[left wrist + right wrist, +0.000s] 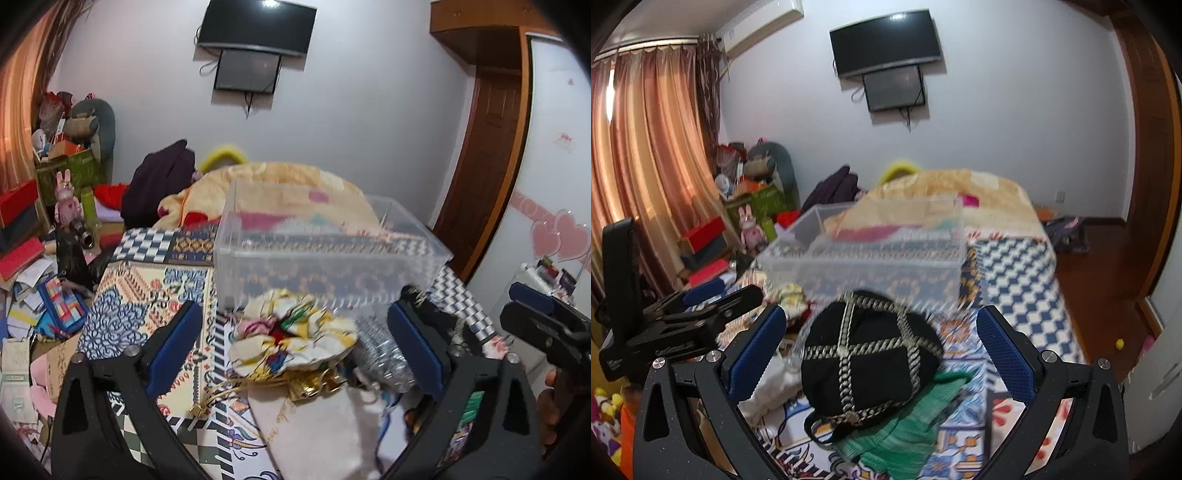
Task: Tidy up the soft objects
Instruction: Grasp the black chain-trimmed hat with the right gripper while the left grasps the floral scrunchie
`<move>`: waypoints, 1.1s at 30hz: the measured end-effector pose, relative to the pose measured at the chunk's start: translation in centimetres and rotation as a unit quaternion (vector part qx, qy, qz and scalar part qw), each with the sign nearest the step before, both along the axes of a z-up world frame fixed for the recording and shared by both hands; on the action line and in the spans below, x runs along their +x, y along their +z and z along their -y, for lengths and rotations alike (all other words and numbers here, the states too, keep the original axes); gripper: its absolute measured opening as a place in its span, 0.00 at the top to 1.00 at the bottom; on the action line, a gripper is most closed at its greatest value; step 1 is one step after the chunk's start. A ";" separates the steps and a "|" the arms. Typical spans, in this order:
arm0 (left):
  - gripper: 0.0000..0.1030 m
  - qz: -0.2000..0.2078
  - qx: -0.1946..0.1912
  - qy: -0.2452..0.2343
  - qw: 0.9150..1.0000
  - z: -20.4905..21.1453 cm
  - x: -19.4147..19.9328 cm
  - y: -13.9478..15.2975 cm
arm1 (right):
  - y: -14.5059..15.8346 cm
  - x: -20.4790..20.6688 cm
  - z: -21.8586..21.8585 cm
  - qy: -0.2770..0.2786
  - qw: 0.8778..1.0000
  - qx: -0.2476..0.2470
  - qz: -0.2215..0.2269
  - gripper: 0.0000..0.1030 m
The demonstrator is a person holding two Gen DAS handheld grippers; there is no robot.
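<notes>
A clear plastic bin (328, 254) stands on the patterned bedspread; it also shows in the right wrist view (864, 258). In front of it lies a crumpled floral cloth (295, 336), with a white cloth bag (314, 432) nearer me and a silvery mesh item (384, 358) beside it. My left gripper (295, 339) is open, its jaws on either side of the floral cloth. My right gripper (881, 339) is open around a black cap with silver braid (864, 365), which rests on a green cloth (908, 432). The left gripper also shows in the right wrist view (701, 310).
A folded orange quilt (266, 184) lies behind the bin. Boxes, a pink bunny toy (66, 199) and clutter stand left of the bed. A wooden door (491, 155) is at the right, and the bed's right edge drops to a wooden floor (1100, 295).
</notes>
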State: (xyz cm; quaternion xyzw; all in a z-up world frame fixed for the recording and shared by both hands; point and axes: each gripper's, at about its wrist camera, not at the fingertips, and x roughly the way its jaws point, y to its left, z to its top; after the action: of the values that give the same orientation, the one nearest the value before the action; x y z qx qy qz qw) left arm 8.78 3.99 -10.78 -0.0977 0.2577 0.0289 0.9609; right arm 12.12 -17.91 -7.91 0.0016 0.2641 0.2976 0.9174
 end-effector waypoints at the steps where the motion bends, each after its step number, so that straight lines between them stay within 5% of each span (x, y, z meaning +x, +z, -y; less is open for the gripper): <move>1: 0.13 -0.010 0.005 0.001 1.000 0.1 0.3 -0.4 | -0.3 0.0 -0.3 0.002 1.000 -0.006 -0.005 0.03; 9: 0.21 -0.044 -0.031 0.012 0.999 -1.7 0.5 -2.9 | -2.4 0.8 -1.5 0.026 0.998 -0.033 -0.038 0.18; 14: 0.50 -0.066 -0.071 -0.024 0.995 -2.0 1.4 -3.9 | -2.9 1.3 -1.7 0.041 0.997 -0.026 -0.055 0.30; 23: 0.82 -0.056 -0.080 -0.043 0.994 -1.6 1.4 -3.9 | -2.8 1.2 -1.9 0.048 0.997 -0.032 -0.055 0.69; 33: 0.88 -0.010 -0.044 -0.034 0.998 -0.4 -0.9 -1.1 | -1.9 1.3 -0.9 0.028 0.999 -0.020 -0.038 0.94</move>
State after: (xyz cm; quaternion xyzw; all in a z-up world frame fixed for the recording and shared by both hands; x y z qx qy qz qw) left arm 7.88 4.39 -11.87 -0.1307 0.2710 -0.0145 0.9536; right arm 13.46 -16.97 -9.82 -0.0126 0.3045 0.3181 0.8977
